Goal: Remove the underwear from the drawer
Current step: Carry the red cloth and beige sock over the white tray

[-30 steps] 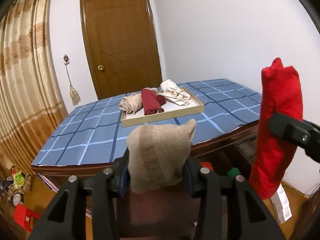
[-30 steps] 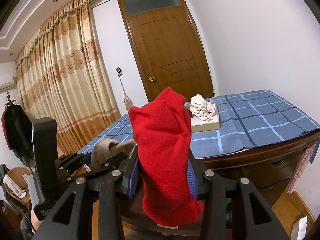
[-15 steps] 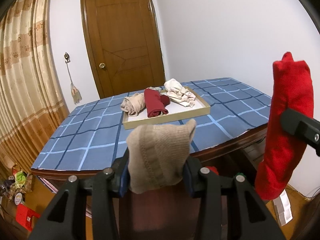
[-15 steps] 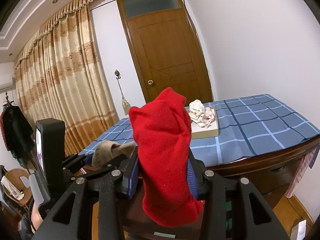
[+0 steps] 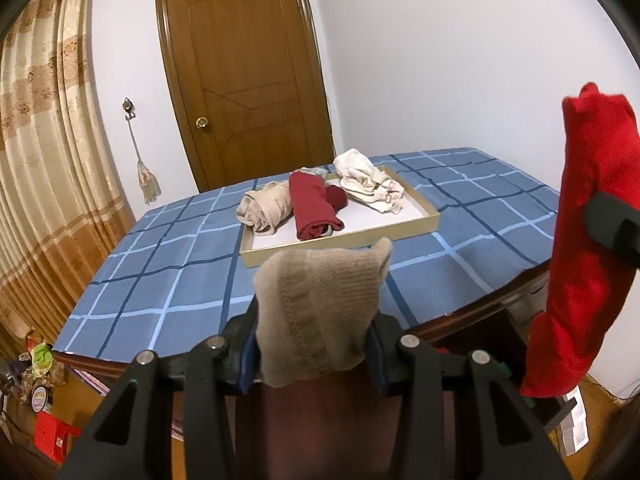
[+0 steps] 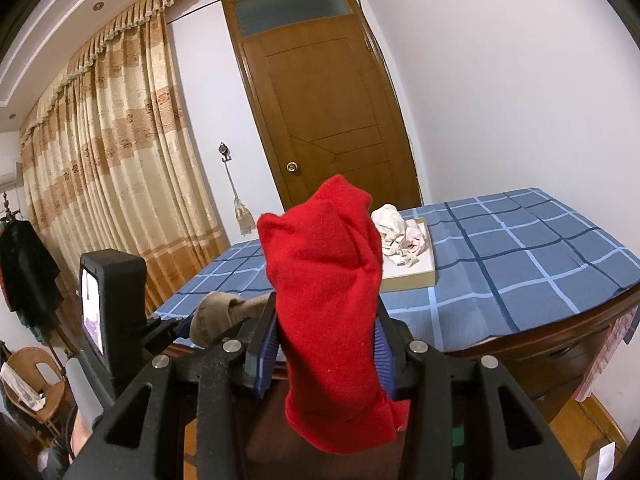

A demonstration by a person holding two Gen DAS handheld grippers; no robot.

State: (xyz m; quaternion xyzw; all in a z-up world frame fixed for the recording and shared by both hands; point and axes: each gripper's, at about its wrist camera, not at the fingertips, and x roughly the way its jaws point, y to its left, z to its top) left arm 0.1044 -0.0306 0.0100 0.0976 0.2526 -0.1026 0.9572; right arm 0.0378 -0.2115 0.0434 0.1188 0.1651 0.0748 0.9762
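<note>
The left hand-held gripper [image 5: 316, 354] is clenched on a beige knitted garment [image 5: 320, 312], which stands upright between its blue pads and sags a little below them. The right hand-held gripper [image 6: 326, 354] is grasping a bright red garment [image 6: 332, 300] in the same way, its folded top rising above the fingers and its lower end hanging beneath them. In the left wrist view that red garment appears at 3 o'clock, held apart from the beige one.

Ahead of both, at 12 o'clock, stands the bench [image 5: 504, 296], covered with a blue checked cloth [image 5: 176, 272]. On the cloth sits a shallow tray [image 5: 416, 228] with a pale rim. Inside it lie three bundles: a beige one [image 5: 264, 210] at the tray's 9 o'clock end, a dark red rolled one [image 5: 314, 210] just beside it in the middle, and a white crumpled one [image 5: 366, 180] toward 2 o'clock.

Behind the bench is a brown wooden door [image 5: 244, 72]. A tan patterned curtain [image 5: 44, 152] hangs at 9 o'clock.
</note>
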